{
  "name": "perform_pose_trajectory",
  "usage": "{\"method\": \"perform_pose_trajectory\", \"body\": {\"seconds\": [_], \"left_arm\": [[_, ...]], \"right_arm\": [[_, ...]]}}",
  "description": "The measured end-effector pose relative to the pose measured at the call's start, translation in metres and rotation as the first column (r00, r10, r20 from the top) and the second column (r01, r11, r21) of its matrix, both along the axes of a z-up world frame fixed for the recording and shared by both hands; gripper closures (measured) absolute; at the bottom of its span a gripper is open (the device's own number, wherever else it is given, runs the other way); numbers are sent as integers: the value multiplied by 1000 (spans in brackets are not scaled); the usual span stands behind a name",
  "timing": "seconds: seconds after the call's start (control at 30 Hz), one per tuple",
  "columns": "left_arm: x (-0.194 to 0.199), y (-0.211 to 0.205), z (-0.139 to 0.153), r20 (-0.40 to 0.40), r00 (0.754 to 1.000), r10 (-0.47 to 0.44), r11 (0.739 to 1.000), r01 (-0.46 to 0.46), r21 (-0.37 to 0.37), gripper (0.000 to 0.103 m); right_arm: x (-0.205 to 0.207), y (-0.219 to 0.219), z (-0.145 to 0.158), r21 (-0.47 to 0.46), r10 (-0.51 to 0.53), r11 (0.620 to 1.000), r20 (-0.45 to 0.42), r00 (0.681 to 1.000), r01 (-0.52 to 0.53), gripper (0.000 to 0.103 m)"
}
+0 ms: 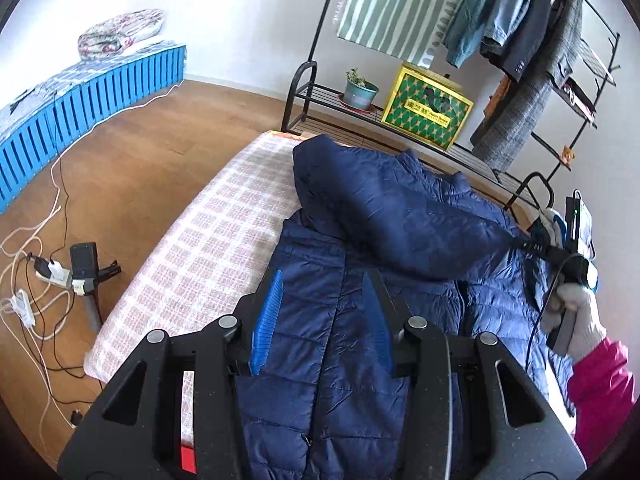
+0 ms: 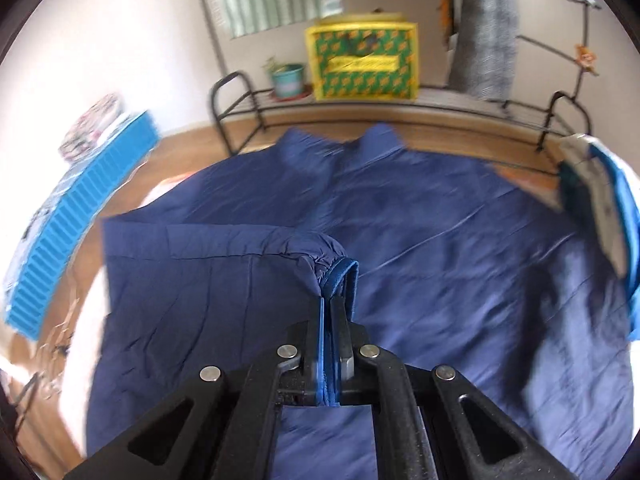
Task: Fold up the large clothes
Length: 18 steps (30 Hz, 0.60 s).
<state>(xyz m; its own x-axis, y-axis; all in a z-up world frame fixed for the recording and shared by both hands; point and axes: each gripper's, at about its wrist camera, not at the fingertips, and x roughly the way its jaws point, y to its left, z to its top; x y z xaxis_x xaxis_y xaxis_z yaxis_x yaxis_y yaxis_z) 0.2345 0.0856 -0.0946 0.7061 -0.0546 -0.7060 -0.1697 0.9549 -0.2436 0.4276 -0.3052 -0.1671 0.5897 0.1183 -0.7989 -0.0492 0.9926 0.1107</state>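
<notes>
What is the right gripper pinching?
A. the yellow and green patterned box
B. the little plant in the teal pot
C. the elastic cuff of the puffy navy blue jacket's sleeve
C: the right gripper has its jaws shut on the elastic cuff of the puffy navy blue jacket, while the plant and box sit far off on the rack.

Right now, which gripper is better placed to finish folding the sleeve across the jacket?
Right. The right gripper is shut on the sleeve cuff above the navy jacket; the left gripper hangs open, holding nothing.
</notes>
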Motion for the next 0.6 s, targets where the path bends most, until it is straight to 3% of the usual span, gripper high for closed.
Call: {"method": "perform_pose_trajectory", "body": {"seconds": [0.17, 0.33, 0.4, 0.5, 0.6], "left_arm": [[7, -18, -3, -16, 1000, -27, 999, 27, 18, 61], [9, -31, -1, -8, 999, -48, 997, 48, 59, 61], [12, -33, -3, -14, 999, -50, 997, 51, 63, 61], [15, -34, -5, -25, 998, -54, 997, 55, 50, 61], [14, -37, -5, -17, 998, -57, 996, 58, 67, 61]], "right_arm": [[28, -49, -12, -18, -122, 992, -21, 992, 122, 103], [44, -79, -16, -1, -154, 988, 22, 988, 154, 103], [52, -88, -28, 21, -164, 986, -17, 986, 165, 103], [57, -81, -43, -47, -181, 983, -57, 982, 179, 103], [59, -80, -51, -34, -174, 985, -102, 979, 172, 98]]}}
